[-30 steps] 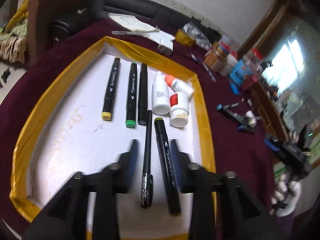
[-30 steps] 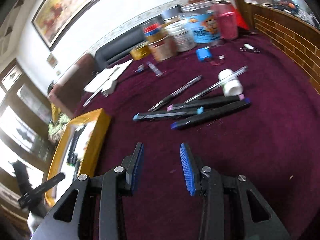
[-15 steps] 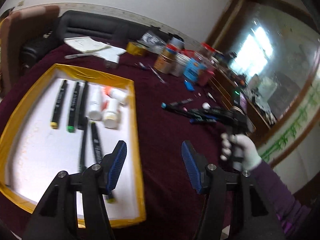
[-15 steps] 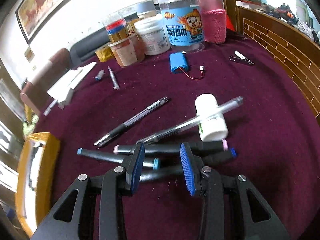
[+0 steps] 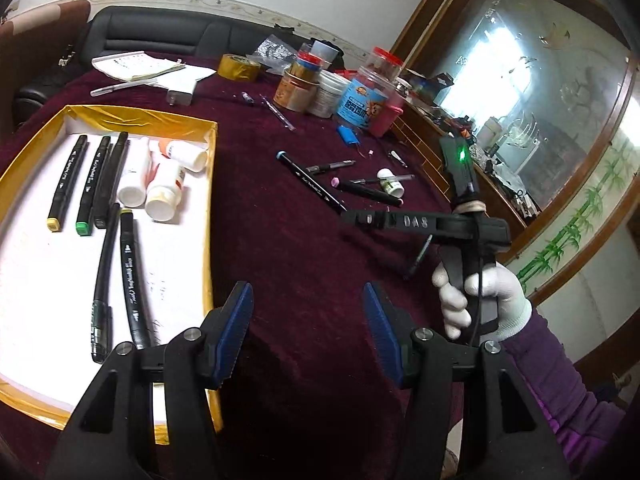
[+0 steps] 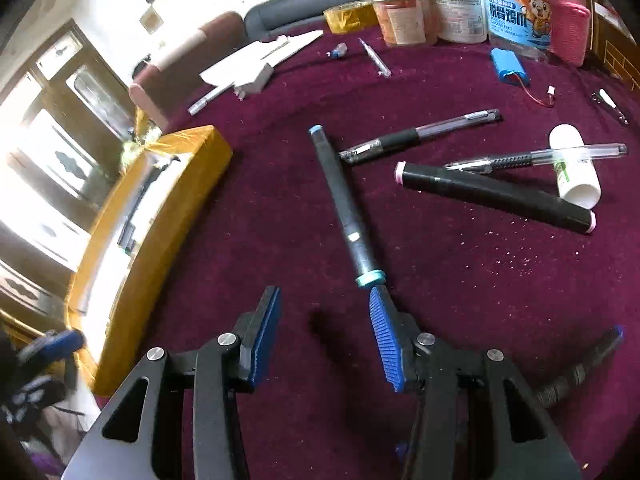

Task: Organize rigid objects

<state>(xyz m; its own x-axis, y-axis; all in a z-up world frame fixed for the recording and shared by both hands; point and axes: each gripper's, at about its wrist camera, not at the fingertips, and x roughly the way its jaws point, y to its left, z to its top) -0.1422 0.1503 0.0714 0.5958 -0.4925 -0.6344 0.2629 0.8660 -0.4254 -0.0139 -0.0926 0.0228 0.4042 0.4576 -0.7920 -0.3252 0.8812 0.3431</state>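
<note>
Two pairs of tongs hang over a tabletop (image 6: 460,280) covered in dark maroon cloth, in a room with a dark sofa (image 5: 168,32) beyond it and a large mirror (image 5: 540,92) off to the right. Jars and tubs (image 5: 344,88) crowd the far edge. The left tongs (image 5: 308,328) stand open with nothing between the blue pads, above bare cloth just right of a gold-rimmed tray (image 5: 210,208); in it lie five dark markers and three white bottles. The right tongs (image 6: 320,340) are open too, their jaws having just widened, and grip nothing. Directly ahead of their right pad, almost touching it, lies a black marker with light-blue caps (image 6: 344,204), pointing away. Farther ahead and to the right lie a black marker with pink ends (image 6: 496,194), two gel pens (image 6: 420,136) and a small white bottle (image 6: 576,172). Another dark pen (image 6: 580,368) lies beside the right arm. A white-gloved hand (image 5: 480,300) holds the right tongs.
</note>
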